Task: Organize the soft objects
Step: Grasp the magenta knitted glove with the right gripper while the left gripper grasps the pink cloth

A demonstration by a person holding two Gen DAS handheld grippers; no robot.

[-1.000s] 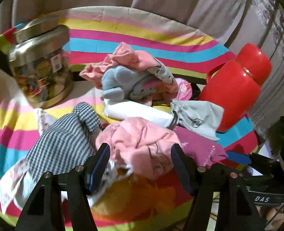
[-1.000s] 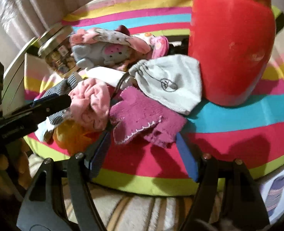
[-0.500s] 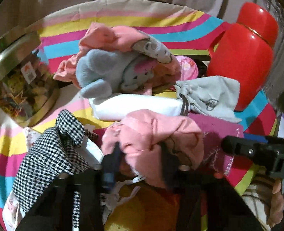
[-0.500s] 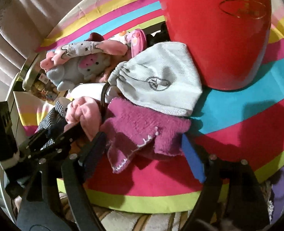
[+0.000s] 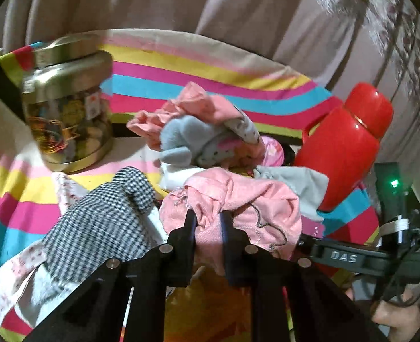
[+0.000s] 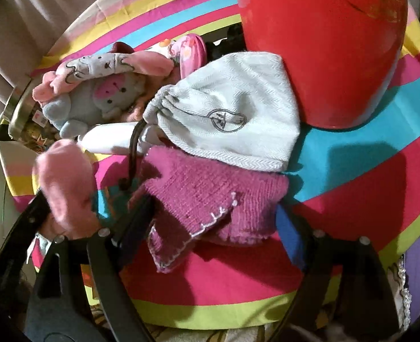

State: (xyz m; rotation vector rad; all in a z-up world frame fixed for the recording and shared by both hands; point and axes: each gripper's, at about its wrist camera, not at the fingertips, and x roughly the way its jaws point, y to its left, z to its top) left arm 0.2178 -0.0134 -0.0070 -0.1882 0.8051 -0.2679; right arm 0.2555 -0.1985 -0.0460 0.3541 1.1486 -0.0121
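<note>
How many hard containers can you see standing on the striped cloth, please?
2. The gold-lidded jar stands at the far left of the clothes pile; the red flask stands at its right, behind the grey pouch. Others may be hidden.

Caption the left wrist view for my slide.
Left gripper closing on a bunched pink cloth amid soft items on a striped tablecloth.

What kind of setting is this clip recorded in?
Most likely a room in a home: a table under a striped cloth, curtains behind it, and household clutter on top, namely a red flask, a snack jar and a heap of small clothes with a plush toy.
</note>
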